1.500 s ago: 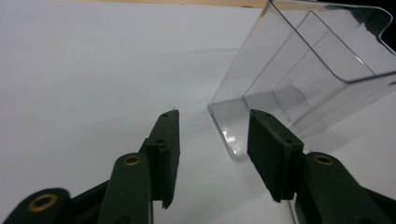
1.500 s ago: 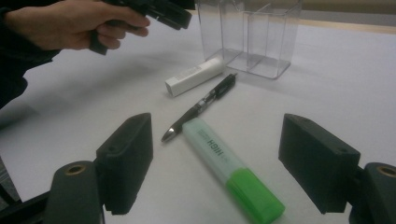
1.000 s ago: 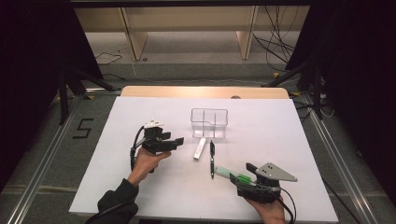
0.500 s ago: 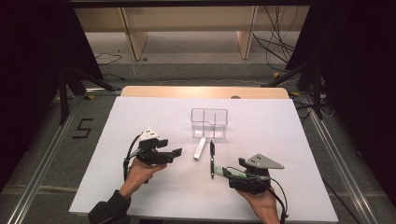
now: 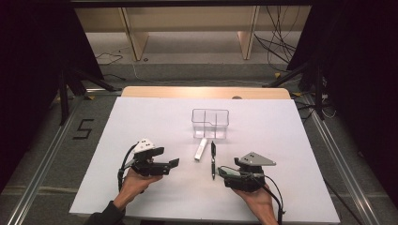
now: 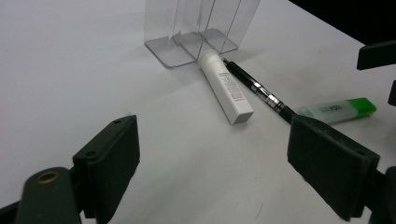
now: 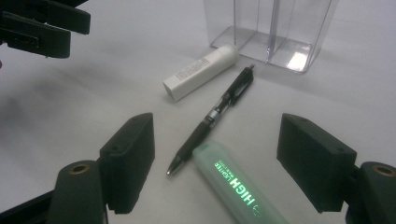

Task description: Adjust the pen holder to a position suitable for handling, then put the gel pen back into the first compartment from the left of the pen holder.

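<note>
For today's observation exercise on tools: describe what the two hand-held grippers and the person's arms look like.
Each hand-held gripper, left and right, has a black body ending in two blocky black jaws with flat pads. A pale grey three-cornered plate tops each. A black cable loops from each body back toward the wrist. A dark sleeve covers the left forearm; the hands are bare.

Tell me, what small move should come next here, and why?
Probably ease the right gripper forward and close it on the highlighter. Its jaws stand open with the highlighter lying loose on the table between them, beside the pen. The left gripper, whose jaws have just been opening, holds nothing, and the clear box looks empty.
</note>
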